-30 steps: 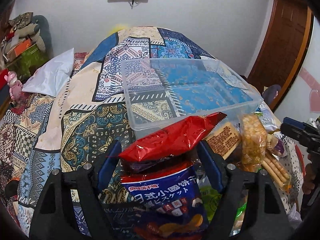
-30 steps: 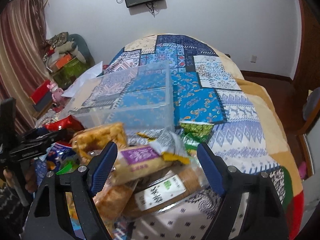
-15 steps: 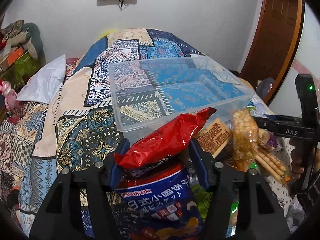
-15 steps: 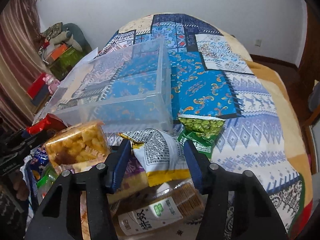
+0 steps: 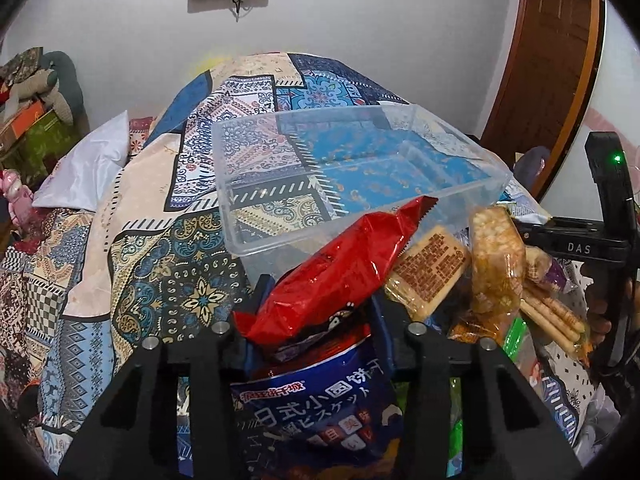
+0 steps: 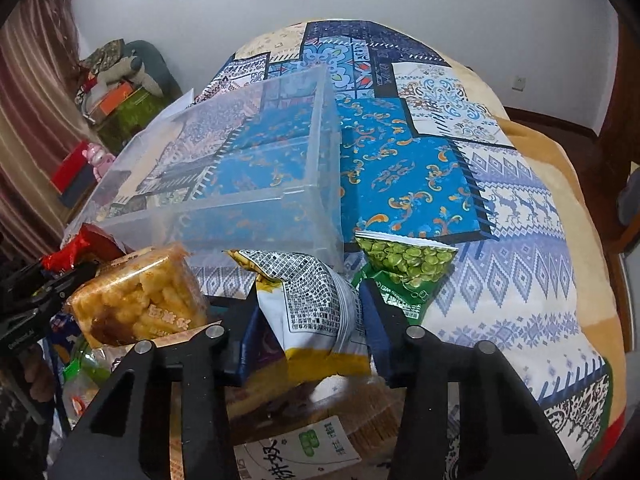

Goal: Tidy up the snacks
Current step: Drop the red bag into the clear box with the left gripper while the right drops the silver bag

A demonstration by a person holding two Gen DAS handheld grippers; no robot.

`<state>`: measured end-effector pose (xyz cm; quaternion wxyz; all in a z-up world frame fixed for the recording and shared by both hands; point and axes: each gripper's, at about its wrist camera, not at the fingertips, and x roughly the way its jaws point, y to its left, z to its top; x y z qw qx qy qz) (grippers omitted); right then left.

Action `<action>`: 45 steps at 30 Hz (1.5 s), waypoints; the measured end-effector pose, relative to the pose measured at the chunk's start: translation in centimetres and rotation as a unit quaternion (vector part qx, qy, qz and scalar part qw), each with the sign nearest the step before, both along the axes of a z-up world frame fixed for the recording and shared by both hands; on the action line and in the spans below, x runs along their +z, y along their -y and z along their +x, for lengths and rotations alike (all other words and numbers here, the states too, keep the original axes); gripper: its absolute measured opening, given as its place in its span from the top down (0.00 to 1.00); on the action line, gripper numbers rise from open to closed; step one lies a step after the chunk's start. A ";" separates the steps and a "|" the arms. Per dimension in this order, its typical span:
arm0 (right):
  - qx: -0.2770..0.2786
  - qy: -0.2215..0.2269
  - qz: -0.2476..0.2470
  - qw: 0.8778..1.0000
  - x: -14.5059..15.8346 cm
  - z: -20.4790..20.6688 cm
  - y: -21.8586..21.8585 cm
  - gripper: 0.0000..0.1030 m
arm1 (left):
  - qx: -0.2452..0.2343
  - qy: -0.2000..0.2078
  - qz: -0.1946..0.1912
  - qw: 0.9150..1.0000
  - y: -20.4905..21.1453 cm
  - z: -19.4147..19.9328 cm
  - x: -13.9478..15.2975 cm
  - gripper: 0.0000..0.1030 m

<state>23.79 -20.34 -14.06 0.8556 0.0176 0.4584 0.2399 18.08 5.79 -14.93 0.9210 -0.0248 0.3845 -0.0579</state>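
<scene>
A clear plastic bin (image 5: 360, 168) stands empty on the patterned bedspread, also in the right wrist view (image 6: 240, 168). My left gripper (image 5: 316, 312) is shut on a red snack bag (image 5: 340, 272), just in front of the bin's near wall, above a blue biscuit bag (image 5: 316, 412). My right gripper (image 6: 308, 316) is shut on a white-and-yellow patterned snack bag (image 6: 316, 304), at the bin's near right corner. A green pea bag (image 6: 404, 268) lies just right of it. A pack of golden puffed snacks (image 6: 140, 296) sits to its left.
More snacks lie in a pile in front of the bin: a cracker pack (image 5: 428, 272), biscuit sticks (image 5: 552, 316), a wafer pack (image 6: 312, 440). A white pillow (image 5: 88, 168) lies at the left. A wooden door (image 5: 552, 60) stands at the right.
Both grippers have closed from open onto their bags: the left on the red bag, the right on the white-and-yellow bag. Both have moved a little closer to the bin.
</scene>
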 end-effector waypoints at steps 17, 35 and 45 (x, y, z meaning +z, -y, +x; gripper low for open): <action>0.009 0.049 0.018 0.999 4.4 -3.4 1.0 0.73 | 0.017 0.061 0.010 0.998 0.0 -4.4 5.1 0.75; 0.023 0.099 0.043 0.994 8.1 -2.1 -2.8 0.73 | 0.042 0.089 -0.003 0.995 -0.6 -0.8 9.1 0.75; 0.028 0.088 0.036 0.995 6.4 1.9 -5.9 0.73 | 0.053 0.060 -0.005 0.997 -1.4 4.0 6.9 0.75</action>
